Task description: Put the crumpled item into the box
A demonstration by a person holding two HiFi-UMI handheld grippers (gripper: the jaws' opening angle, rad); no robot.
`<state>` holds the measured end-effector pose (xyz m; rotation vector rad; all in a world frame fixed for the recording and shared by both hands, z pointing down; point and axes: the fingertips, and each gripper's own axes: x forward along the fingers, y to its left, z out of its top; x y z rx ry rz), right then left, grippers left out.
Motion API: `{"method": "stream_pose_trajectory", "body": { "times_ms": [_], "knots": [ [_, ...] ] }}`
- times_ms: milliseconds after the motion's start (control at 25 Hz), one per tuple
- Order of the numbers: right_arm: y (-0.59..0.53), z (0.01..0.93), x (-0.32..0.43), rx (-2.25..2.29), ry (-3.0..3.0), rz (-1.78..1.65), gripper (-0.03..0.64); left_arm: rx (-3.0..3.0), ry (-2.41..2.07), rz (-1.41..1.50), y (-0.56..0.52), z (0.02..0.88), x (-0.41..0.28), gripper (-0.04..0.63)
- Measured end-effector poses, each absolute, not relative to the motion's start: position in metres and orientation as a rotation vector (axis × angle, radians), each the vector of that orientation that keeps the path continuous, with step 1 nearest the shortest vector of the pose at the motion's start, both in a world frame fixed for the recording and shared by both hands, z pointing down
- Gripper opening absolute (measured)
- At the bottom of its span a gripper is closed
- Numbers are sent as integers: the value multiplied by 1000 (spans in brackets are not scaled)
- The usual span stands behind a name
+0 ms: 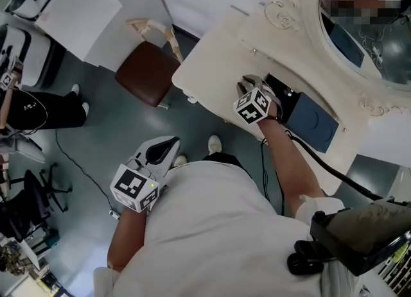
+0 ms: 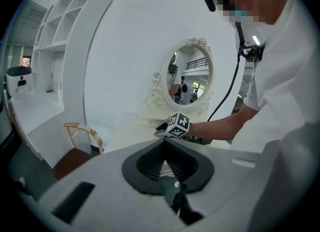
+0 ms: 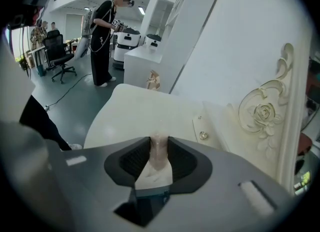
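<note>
Presently gripped item: a pale crumpled paper-like wad is pinched between the jaws of the right gripper, which are closed onto it.
Right gripper place: it is held above the cream dressing table, at 1 o'clock from the person's torso.
Box: a black box with a dark blue panel is seen on the table, just beside the right gripper at its 3 o'clock.
Left gripper: the jaws are pressed together with nothing between them; it is held low over the grey floor, at 8 o'clock from the torso.
Surroundings: a brown-seated wooden chair is seen at 10 o'clock from the table edge.
</note>
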<state>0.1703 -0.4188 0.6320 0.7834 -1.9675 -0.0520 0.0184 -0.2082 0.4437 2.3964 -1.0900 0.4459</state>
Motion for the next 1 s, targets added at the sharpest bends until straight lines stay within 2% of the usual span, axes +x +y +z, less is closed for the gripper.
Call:
{"method": "stream_pose_trajectory", "body": {
  "times_ms": [400, 720, 1000],
  "knots": [
    [-419, 568, 228, 945, -2000, -58, 110, 2485, -953, 453, -230, 442, 61, 2],
    [-409, 596, 298, 1016, -1891, 29, 109, 2520, -873, 466, -235, 444, 86, 2],
    [-410, 637, 311, 968, -1849, 69, 107, 2505, -883, 486, -233, 447, 87, 2]
  ]
}}
